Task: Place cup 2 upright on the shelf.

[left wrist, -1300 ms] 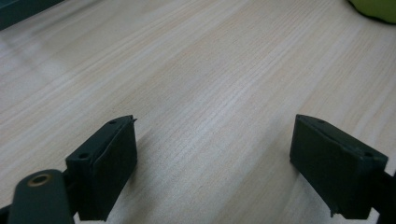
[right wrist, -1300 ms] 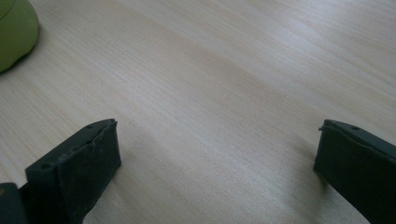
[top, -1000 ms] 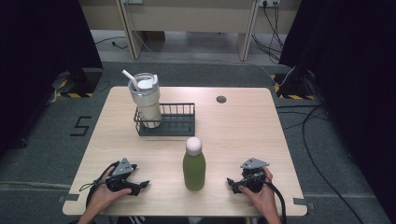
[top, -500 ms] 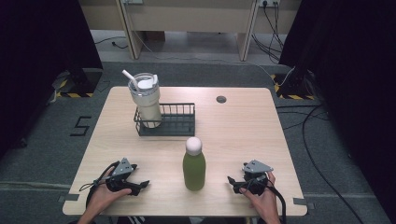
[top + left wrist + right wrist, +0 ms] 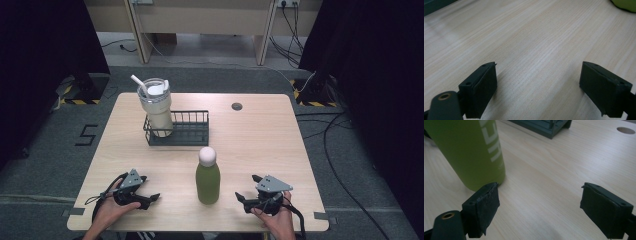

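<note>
A green bottle [image 5: 207, 176] with a white round cap stands upright near the table's front middle; its green side [image 5: 471, 150] looms just left of my right gripper's jaws. My left gripper [image 5: 150, 198] rests open on the wood to the bottle's left, with bare table between its jaws [image 5: 537, 87]. My right gripper [image 5: 241, 198] lies open to the bottle's right, nothing between its jaws [image 5: 539, 207]. A cream tumbler [image 5: 156, 107] with a lid and straw stands in the left end of a dark wire basket [image 5: 192, 130].
A round cable hole [image 5: 237, 106] sits near the table's far edge, also in the right gripper view as a hole [image 5: 626, 130]. The basket's corner [image 5: 549, 127] shows beyond the bottle. Cables trail on the floor at the right.
The right gripper has shifted slightly on the table near the front edge. The left gripper, bottle, tumbler and basket have stayed put.
</note>
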`<state>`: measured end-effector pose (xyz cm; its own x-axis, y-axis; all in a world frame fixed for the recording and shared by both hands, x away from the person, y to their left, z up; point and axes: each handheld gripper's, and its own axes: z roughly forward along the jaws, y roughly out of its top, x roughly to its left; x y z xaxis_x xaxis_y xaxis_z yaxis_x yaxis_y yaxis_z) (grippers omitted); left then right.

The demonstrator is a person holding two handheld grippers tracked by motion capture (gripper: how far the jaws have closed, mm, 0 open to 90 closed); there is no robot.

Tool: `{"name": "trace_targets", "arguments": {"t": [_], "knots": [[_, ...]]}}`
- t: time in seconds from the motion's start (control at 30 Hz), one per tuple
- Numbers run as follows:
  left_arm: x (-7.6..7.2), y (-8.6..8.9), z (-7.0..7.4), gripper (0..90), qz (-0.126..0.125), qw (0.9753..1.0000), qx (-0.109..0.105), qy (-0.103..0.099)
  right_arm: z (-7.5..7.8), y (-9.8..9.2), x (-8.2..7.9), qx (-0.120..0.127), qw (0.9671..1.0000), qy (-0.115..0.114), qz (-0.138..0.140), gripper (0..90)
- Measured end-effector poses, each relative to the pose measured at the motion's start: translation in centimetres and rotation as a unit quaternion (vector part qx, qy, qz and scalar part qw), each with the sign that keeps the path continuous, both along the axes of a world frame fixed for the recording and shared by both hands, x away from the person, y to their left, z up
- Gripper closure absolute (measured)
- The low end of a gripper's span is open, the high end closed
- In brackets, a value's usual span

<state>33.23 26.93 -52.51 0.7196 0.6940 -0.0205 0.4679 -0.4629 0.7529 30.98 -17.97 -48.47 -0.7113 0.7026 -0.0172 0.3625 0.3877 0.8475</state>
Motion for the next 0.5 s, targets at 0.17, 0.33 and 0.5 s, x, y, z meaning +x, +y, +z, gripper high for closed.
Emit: {"name": "trace_targets", "arguments": {"t": [0.17,0.33,0.5], "knots": [[0.0,0.0,0.0,13.9,0.000,1.0000,0.000,0.000,0.7,0.7,-0.5,0.017,0.9994,-0.019,0.022,15.2],[0.0,0.0,0.0,13.8,-0.001,1.0000,0.000,0.000,1.4,1.5,-1.1,0.033,0.9978,-0.038,0.042,15.3],[0.0,0.0,0.0,13.8,-0.001,1.0000,0.000,0.000,1.6,2.4,-1.2,0.035,0.9968,-0.045,0.056,15.3]]}}
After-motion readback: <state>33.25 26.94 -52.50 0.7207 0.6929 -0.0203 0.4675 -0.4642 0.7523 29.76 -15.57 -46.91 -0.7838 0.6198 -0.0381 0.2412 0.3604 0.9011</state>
